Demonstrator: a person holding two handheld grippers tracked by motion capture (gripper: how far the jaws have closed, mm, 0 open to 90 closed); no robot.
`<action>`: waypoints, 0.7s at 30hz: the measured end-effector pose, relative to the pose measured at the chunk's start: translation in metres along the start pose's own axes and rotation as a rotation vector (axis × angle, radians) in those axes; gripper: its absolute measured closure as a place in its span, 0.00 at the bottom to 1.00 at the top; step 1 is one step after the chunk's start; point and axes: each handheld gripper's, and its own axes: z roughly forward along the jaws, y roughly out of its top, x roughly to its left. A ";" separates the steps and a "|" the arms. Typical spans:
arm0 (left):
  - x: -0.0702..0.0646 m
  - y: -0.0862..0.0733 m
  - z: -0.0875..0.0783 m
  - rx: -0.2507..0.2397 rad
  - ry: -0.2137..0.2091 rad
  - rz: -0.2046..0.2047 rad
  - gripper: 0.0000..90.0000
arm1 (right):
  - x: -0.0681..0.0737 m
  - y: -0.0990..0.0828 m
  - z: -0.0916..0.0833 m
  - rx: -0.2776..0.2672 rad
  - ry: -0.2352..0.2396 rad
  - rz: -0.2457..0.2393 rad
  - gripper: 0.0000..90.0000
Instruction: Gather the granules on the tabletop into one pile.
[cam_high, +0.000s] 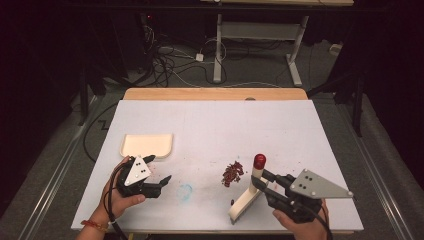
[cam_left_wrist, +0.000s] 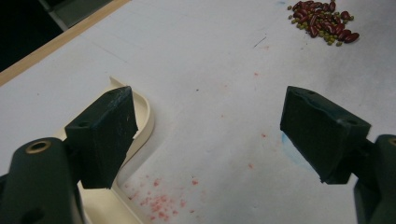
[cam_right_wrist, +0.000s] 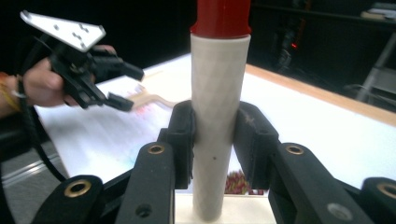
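While its cream handle stands clamped between the black jaws of the right gripper (cam_high: 261, 181), the brush (cam_high: 248, 192) rests near the front right of the white table (cam_high: 215, 120), its red cap (cam_high: 259, 161) uppermost and its pale head down on the surface. In the right gripper view the pads press on both sides of the handle (cam_right_wrist: 217, 116); the cap (cam_right_wrist: 222, 16) is cut off by the top edge and the brush head is only a pale strip at the bottom, so its bristles cannot be made out. Just beside the brush, toward the middle of the table, lies a small heap of red and greenish beans (cam_high: 233, 172), partly hidden behind the handle in the right gripper view. Well apart, on the left, the left gripper (cam_high: 159, 179) is held low over the table with its jaws spread wide and nothing between them. A cream tray (cam_high: 146, 145) lies just beyond it; in the left gripper view one jaw covers part of its rim (cam_left_wrist: 148, 116), and its far end is out of frame. Faint red specks (cam_left_wrist: 159, 200) and a blue smear (cam_high: 184, 192) mark the table nearby.
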 end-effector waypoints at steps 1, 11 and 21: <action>0.000 0.000 0.000 0.002 -0.001 0.004 0.20 | 0.004 -0.003 0.003 0.003 -0.016 0.007 0.77; 0.001 -0.001 0.000 -0.004 -0.012 0.002 0.20 | 0.010 -0.010 0.036 -0.021 -0.181 -0.007 0.77; -0.001 -0.001 0.002 0.004 -0.019 0.008 0.20 | -0.027 -0.003 0.058 -0.040 -0.286 0.062 0.77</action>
